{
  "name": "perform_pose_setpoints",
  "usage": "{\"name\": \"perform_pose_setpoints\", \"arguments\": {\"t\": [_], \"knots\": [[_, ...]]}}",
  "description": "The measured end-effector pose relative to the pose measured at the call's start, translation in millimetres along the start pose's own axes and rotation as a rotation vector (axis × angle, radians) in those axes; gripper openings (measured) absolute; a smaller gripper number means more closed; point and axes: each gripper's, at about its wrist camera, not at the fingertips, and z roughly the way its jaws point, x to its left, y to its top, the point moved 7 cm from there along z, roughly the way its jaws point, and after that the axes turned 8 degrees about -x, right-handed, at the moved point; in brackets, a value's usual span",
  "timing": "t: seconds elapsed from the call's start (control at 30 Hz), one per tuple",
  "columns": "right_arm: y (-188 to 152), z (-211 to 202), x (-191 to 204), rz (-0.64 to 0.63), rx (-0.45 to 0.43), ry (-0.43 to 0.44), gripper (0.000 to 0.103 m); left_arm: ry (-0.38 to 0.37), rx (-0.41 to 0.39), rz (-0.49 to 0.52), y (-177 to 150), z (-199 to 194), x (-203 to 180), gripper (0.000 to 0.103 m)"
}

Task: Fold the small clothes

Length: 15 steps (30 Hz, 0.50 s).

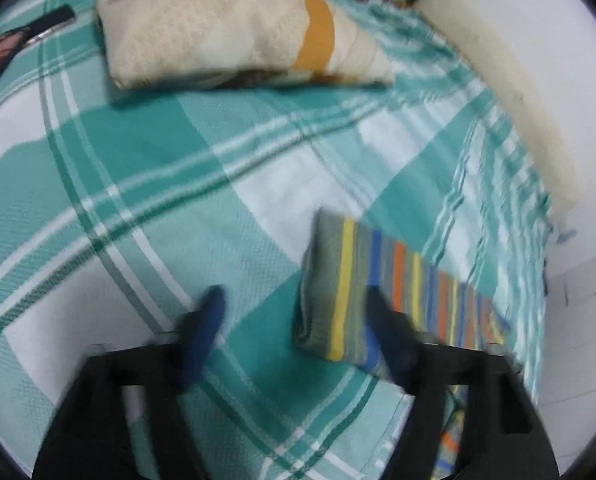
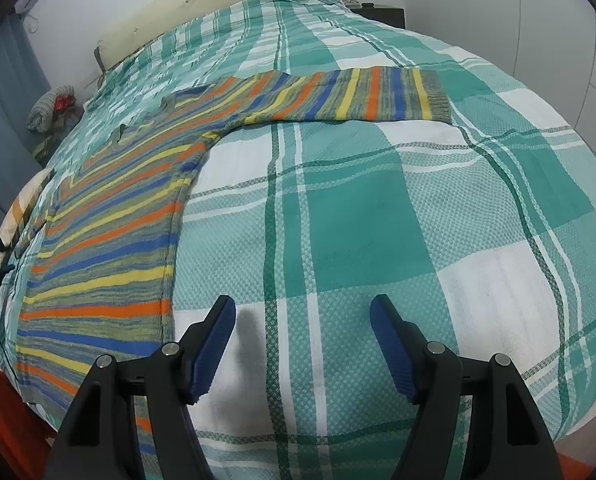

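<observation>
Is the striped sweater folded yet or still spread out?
Spread. The striped sweater lies flat on the bedspread, one sleeve stretched sideways.

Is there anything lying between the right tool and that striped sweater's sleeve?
Nothing visible. Only bare teal-and-white checked bedspread lies between the open right tool and the outstretched sleeve of the multicoloured striped knit sweater.

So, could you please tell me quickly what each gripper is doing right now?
Left gripper: open, holding nothing, above the striped sweater's sleeve.
Right gripper: open, empty, over the plaid bedspread.
</observation>
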Motion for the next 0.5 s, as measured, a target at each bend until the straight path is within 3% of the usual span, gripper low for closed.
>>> {"name": "perform_pose_setpoints", "arguments": {"t": [0.07, 0.1, 0.17, 0.2, 0.23, 0.3, 0.37, 0.5], "knots": [[-0.7, 2.2, 0.0, -0.001, 0.007, -0.002, 0.069, -0.005, 0.021, 0.033, -1.6, 6.5, -4.2, 0.078], [-0.7, 3.3, 0.3, -0.001, 0.009, -0.004, 0.069, -0.008, 0.048, 0.055, -5.1, 13.1, -8.9, 0.073], [-0.4, 4.5, 2.0, -0.005, 0.01, -0.006, 0.07, -0.016, 0.103, 0.126, -16.3, 25.7, -24.7, 0.052], [-0.8, 4.7, 2.8, -0.008, 0.01, -0.008, 0.069, -0.005, 0.118, 0.166, -21.1, 30.5, -30.4, 0.013], [-1.0, 4.9, 3.3, -0.012, 0.01, -0.012, 0.07, 0.043, 0.131, 0.229, -27.8, 36.1, -35.4, 0.0], [-1.8, 5.2, 3.7, -0.016, 0.011, -0.015, 0.07, 0.163, 0.08, 0.299, -30.4, 34.6, -32.7, 0.0], [-1.8, 5.5, 2.7, -0.014, 0.012, -0.014, 0.069, 0.248, 0.033, 0.282, -27.4, 29.5, -23.2, 0.0], [-1.9, 5.7, 0.6, -0.011, 0.014, -0.019, 0.069, 0.311, 0.018, 0.312, -29.4, 31.7, -14.7, 0.0]]}}
